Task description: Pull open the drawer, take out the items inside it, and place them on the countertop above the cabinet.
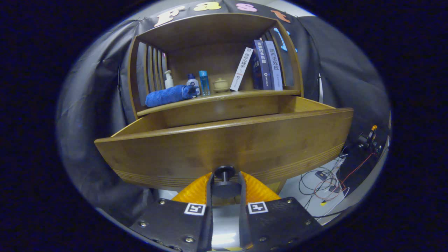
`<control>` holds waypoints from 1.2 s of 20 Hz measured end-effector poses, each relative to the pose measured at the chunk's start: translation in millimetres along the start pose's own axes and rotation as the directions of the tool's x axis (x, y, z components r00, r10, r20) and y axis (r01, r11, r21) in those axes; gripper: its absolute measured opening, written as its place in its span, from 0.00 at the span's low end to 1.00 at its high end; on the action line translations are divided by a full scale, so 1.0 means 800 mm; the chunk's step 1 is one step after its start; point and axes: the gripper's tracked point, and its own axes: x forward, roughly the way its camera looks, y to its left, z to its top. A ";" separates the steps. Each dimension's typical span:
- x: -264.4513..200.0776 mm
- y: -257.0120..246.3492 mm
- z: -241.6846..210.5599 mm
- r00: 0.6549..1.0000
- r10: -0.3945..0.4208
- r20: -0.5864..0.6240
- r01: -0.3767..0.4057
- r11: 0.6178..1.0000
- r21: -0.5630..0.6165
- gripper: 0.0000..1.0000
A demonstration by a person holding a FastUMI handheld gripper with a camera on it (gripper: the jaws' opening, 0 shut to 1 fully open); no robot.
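You had the gripper (225, 179) clamped narrowly on the round dark knob (224, 172) of the curved-front brown wooden drawer (224, 147), pulling it out for access.

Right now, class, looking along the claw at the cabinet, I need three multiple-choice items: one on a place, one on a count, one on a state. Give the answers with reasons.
1. Where does the blue towel lie?
A. on the countertop, beside the bottles
B. on the floor
C. draped over the drawer front

2. How many books stand on the countertop?
A. one
B. three
C. six

3. What state is the drawer in?
A. fully shut
B. pulled open
C. taken off the cabinet

Answers
1. A: the rolled towel rests on the shelf surface next to the small bottles.
2. B: one white spine leans against two dark upright ones.
3. B: the drawer front stands well forward of the cabinet, its side walls showing, with the claw closed around the knob.
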 end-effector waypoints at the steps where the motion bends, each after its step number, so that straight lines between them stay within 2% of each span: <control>1: 0.001 0.001 -0.001 1.000 0.006 0.002 -0.006 1.000 0.006 0.30; 4: 0.001 -0.001 0.000 1.000 0.011 0.008 -0.011 1.000 0.013 0.31; 8: -0.004 0.003 0.015 0.998 0.027 0.058 -0.028 0.999 0.018 0.46; 10: -0.013 0.002 0.036 0.993 0.019 0.114 -0.020 1.000 0.009 0.47; 12: -0.023 0.002 0.054 0.988 0.005 0.156 -0.006 1.000 0.004 0.53; 16: -0.036 0.012 0.107 0.974 -0.003 0.225 0.006 1.000 -0.014 0.53; 20: -0.015 0.030 0.170 0.963 0.007 0.271 0.002 0.999 -0.035 0.53; 22: 0.009 0.038 0.187 0.969 0.015 0.245 -0.002 0.998 -0.055 0.53; 24: 0.038 0.039 0.187 0.987 0.005 0.158 0.004 0.998 -0.055 0.53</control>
